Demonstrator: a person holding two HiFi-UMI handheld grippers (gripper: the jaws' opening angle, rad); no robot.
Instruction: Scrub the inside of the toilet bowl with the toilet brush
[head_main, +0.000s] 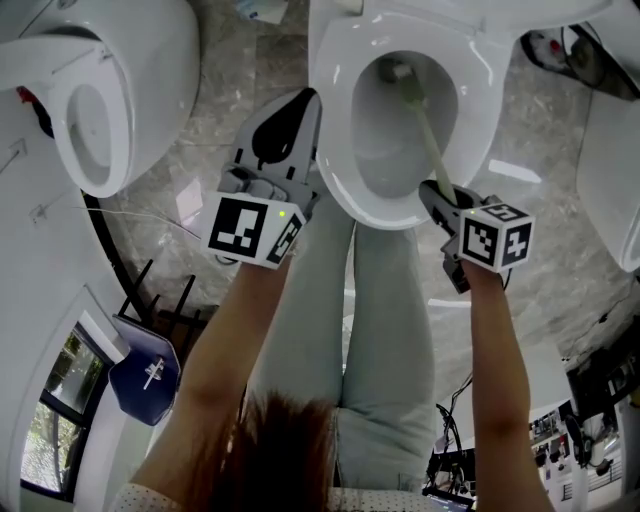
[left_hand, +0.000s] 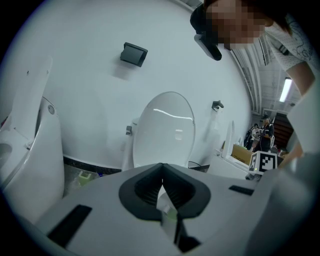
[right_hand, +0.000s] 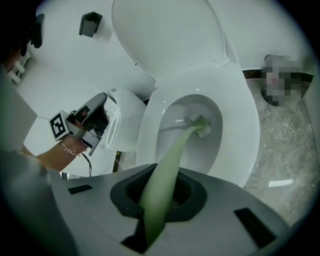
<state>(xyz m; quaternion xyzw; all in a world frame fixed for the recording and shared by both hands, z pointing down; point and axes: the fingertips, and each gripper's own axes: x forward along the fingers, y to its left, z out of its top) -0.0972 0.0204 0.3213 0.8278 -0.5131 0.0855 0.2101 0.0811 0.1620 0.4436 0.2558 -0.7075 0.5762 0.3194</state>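
The white toilet bowl stands at the top middle of the head view with its lid raised. A pale green toilet brush runs from my right gripper down into the bowl. Its handle slants across the bowl and its white bristle head rests against the far inner wall. In the right gripper view the handle passes between the jaws of my right gripper, which is shut on it, and the head touches the bowl's inside. My left gripper hangs beside the bowl's left rim, shut and holding nothing.
Another toilet stands to the left and a white fixture to the right. The person's legs stand on grey marble floor right before the bowl. A blue object and a thin cable lie at the lower left.
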